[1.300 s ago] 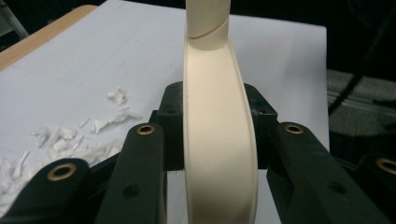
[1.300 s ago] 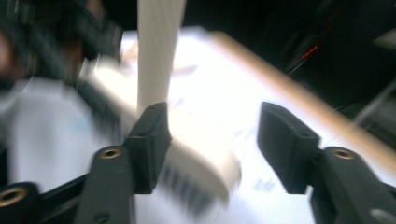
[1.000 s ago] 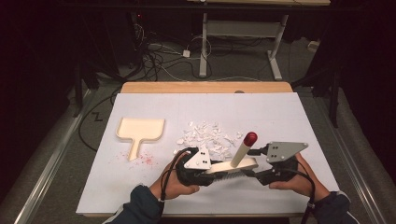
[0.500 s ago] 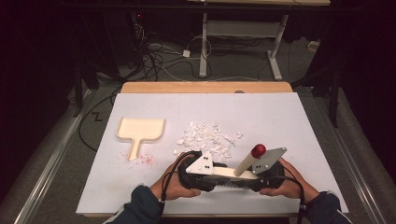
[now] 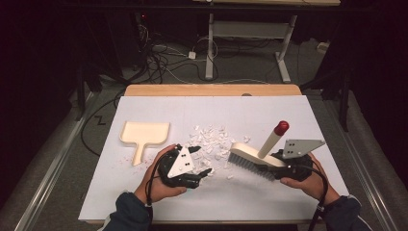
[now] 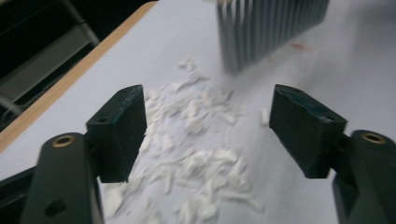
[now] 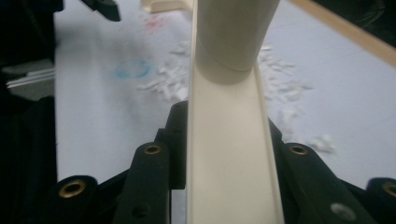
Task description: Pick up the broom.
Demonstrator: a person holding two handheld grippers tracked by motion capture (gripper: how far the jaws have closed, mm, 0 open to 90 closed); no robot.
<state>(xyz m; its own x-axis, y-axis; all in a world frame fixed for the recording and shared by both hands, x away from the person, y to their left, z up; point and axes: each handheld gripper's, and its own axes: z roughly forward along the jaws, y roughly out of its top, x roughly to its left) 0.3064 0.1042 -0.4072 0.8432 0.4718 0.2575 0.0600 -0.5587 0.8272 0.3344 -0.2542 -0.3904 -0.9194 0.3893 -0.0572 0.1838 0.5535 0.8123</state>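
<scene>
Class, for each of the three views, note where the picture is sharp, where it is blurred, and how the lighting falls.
High view: white table sheet brightly lit, surroundings nearly black. Left gripper view: the open black claw fairly sharp, the grey brush bristles and white paper scraps soft. Right gripper view: the cream plastic brush body, clamped in its claw, is clear; scraps behind are blurred.

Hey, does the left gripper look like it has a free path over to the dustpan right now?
Probably yes. The left gripper is open and holds nothing, and the dustpan lies just to its left on the white mat. Only bare mat shows between them; the brush and the paper scraps lie on its other side.
</scene>
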